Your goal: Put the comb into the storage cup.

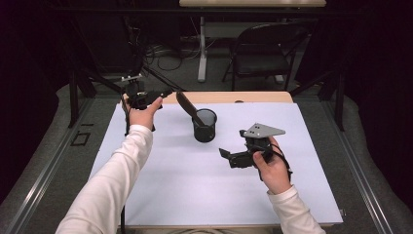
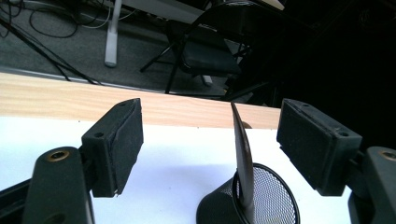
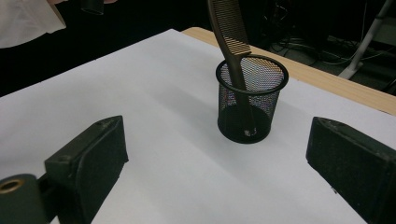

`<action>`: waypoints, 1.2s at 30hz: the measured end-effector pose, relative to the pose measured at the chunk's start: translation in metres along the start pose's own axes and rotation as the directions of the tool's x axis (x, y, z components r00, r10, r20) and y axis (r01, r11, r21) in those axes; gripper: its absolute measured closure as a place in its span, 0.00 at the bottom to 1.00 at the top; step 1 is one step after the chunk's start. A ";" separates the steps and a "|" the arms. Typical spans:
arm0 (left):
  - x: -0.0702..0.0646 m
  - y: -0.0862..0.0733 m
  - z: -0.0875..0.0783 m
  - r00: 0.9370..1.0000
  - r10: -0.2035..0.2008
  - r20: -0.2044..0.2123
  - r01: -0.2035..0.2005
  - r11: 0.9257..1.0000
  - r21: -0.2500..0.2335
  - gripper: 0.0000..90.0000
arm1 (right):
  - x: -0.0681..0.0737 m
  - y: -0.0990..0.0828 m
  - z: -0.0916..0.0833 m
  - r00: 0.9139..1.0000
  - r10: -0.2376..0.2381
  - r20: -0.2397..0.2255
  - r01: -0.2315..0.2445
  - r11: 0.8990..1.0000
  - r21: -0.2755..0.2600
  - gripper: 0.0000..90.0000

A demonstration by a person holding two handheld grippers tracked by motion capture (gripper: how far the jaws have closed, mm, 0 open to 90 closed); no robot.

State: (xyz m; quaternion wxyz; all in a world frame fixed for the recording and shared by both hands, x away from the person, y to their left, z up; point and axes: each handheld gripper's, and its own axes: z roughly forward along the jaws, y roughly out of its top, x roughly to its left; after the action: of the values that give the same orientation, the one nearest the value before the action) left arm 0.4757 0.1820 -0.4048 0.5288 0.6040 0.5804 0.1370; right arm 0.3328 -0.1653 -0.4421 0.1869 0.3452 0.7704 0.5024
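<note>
A black mesh cup [image 1: 205, 125] stands on the white sheet [image 1: 195, 185] near the table's far middle. A dark brown comb [image 1: 187, 106] leans in it, with its toothed end up and tilted to the left. My left gripper [image 1: 163, 94] is at the far left, just left of the comb's top, and it is open. In the left gripper view the comb [image 2: 243, 149] rises from the cup [image 2: 275, 196] between the wide pads [image 2: 119, 144], touching neither. My right gripper [image 1: 225, 157] is open to the right of the cup, pointing at the cup [image 3: 250, 102] and the comb [image 3: 229, 28].
The white sheet covers most of a wooden table [image 1: 253, 96], whose bare far edge shows behind the cup. Beyond the table are a black folding chair [image 1: 263, 51], a white table leg [image 1: 202, 48] and cables on the floor. Both sleeves are white.
</note>
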 end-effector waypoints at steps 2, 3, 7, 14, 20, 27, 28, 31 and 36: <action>-0.001 0.000 -0.001 1.000 -0.001 0.011 0.001 1.000 0.004 0.28 | 0.000 0.000 0.000 1.000 -0.001 0.001 0.001 1.000 0.001 0.05; -0.001 0.000 -0.002 1.000 0.003 0.013 -0.003 1.000 0.008 0.28 | 0.000 0.000 0.000 1.000 -0.001 0.000 0.001 1.000 0.001 0.05; -0.003 -0.001 -0.004 1.000 0.022 0.012 -0.022 0.999 0.033 0.28 | 0.000 0.000 0.000 1.000 -0.001 0.000 0.001 1.000 0.001 0.05; -0.010 -0.001 -0.012 0.995 0.087 0.047 -0.089 0.996 0.028 0.28 | -0.001 0.000 -0.001 1.000 -0.003 0.000 0.003 1.000 -0.002 0.06; -0.014 0.001 -0.021 0.990 0.116 0.074 -0.119 0.992 0.038 0.28 | 0.000 0.000 -0.001 1.000 -0.004 0.001 0.004 1.000 0.003 0.06; -0.017 0.002 -0.033 0.987 0.140 0.085 -0.145 0.988 0.052 0.27 | 0.000 0.000 0.000 1.000 -0.003 0.003 0.003 1.000 0.003 0.06; -0.016 0.001 -0.034 0.987 0.133 0.092 -0.138 0.989 0.057 0.26 | 0.000 0.000 0.000 1.000 -0.004 0.003 0.004 1.000 0.003 0.06; -0.017 0.000 -0.037 0.985 0.134 0.111 -0.141 0.988 0.062 0.26 | 0.000 0.000 0.000 1.000 -0.005 0.002 0.005 1.000 0.004 0.06; -0.020 -0.003 -0.042 0.980 0.158 0.123 -0.168 0.983 0.071 0.25 | 0.000 0.000 0.000 1.000 -0.006 0.001 0.006 1.000 0.005 0.06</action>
State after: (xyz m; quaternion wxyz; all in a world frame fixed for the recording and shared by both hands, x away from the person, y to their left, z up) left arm 0.4356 0.1849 -0.3809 0.5239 0.6773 0.5021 0.1210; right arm 0.3325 -0.1654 -0.4423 0.1879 0.3436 0.7724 0.5000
